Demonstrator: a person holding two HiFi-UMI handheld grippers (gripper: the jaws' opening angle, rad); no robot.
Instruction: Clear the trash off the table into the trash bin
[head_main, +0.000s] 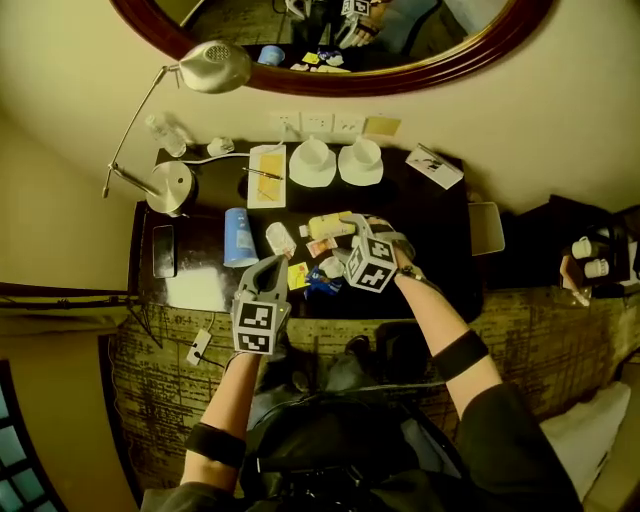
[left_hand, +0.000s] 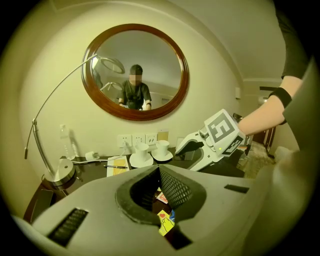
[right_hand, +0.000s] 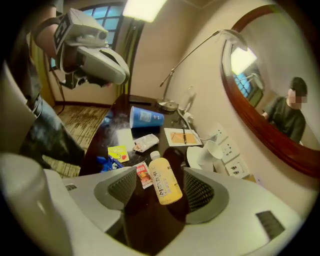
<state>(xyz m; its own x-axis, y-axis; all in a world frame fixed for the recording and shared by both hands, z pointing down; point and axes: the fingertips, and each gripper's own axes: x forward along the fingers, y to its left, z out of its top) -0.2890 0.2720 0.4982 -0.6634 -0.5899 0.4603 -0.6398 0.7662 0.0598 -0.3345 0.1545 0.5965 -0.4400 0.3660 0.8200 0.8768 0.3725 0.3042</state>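
On the dark table (head_main: 430, 235), the trash lies in a loose cluster near the front edge. A yellow bottle (head_main: 328, 226) lies on its side there, with its white cap pointing away from the right gripper (head_main: 362, 228). That gripper's fingers are spread wide on either side of the bottle's lower half. In the right gripper view a gap shows between each pad and the bottle, so nothing is clamped. Just beside the bottle lies a red packet (head_main: 320, 247). Nearer the person are a yellow packet (head_main: 298, 275) and a crumpled blue wrapper (head_main: 322, 283), close together. A white wrapper (head_main: 281, 240) lies left of the bottle, and a blue cup (head_main: 238, 238) lies tipped over beyond it.

The left gripper (head_main: 270, 266) hangs above the table's front edge, pointed toward the yellow packet. Its fingers meet at the tips and hold nothing. In the left gripper view the yellow packet shows on the table through the gap behind the tips.

At the back of the table stand 2 white cups on saucers (head_main: 313, 160). A notepad (head_main: 266, 176) with a pen across it lies to their left. A desk lamp (head_main: 170, 187) has its base at the table's left end, and a round mirror (head_main: 330, 78) hangs on the wall above.
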